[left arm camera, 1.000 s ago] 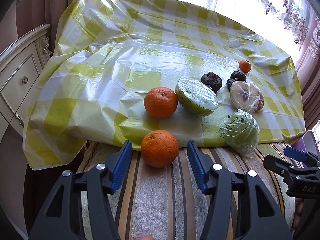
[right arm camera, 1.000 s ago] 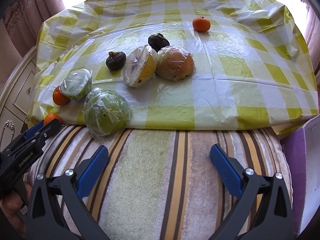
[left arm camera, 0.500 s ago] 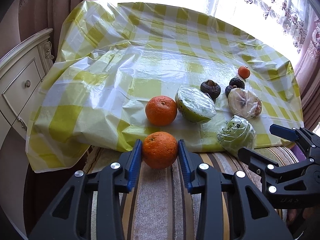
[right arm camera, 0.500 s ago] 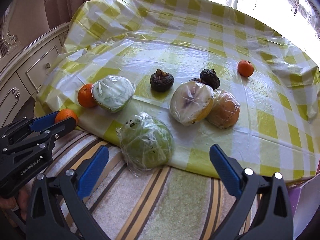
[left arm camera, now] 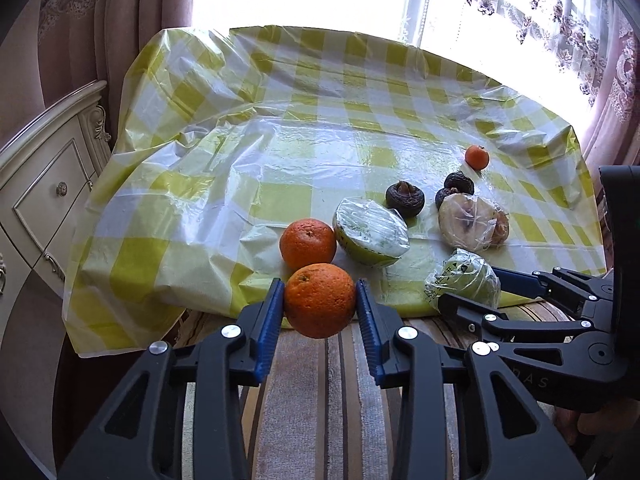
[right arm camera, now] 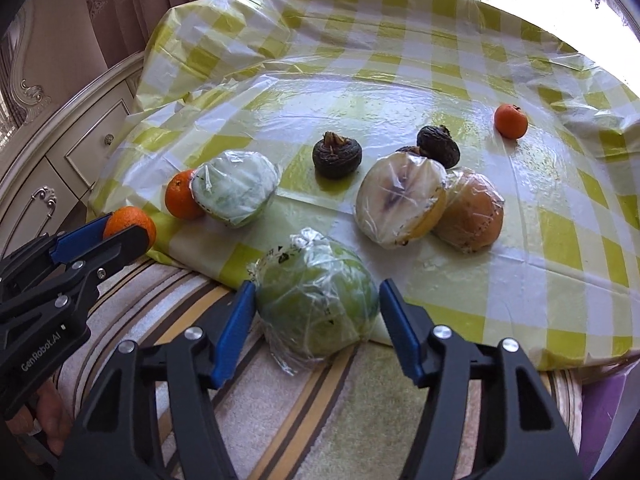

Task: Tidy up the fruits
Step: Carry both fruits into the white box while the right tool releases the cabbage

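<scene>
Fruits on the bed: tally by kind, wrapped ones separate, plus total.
Oranges, bare: 3, one clamped in the left gripper, one on the checked sheet, a small one far back.
Dark wrinkled fruits: 3, the last mostly hidden.
Plastic-wrapped fruits: 4, and a green one between the closing right gripper jaws.
Total: 10

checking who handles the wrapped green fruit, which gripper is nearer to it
Right. The right gripper has the wrapped green fruit between its closing jaws. The left gripper sits off to the fruit's left, shut on an orange.
</scene>
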A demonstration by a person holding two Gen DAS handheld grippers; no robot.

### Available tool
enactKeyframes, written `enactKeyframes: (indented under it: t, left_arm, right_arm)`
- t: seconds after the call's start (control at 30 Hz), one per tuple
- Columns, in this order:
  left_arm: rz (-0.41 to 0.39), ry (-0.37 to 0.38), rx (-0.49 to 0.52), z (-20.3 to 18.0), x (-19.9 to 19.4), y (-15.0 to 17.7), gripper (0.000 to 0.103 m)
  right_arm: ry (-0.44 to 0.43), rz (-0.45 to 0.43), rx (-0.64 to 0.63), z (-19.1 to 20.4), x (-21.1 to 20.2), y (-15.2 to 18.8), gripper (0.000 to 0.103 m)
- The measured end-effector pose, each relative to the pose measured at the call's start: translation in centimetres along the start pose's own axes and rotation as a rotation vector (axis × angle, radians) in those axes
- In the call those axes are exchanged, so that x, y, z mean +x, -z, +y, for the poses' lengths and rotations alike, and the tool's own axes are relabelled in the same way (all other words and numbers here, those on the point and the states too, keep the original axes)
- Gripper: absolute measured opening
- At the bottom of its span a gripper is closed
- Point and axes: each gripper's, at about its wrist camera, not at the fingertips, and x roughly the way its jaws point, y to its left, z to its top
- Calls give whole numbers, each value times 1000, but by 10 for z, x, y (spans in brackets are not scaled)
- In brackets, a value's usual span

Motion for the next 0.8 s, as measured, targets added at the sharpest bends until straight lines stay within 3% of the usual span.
enactKeyframes:
  t: [0.23,0.47,0.63,0.8]
  left_arm:
    - [-28,54,83,-47,-9,-12,35]
    - [-37,164,209,-122,-10,-19,35]
    - [-35,286,333,-194,-9,-19,35]
    - [-21,396,482,-272,-5,-9,35]
  right_arm:
    - [21,-68,114,-53,-48,18,63]
    - [114,-128,254,-134,-102,50,63]
    - [209,-141,363,-195,-135,89,63]
    - [353,-99,458,-254,-155,139,63]
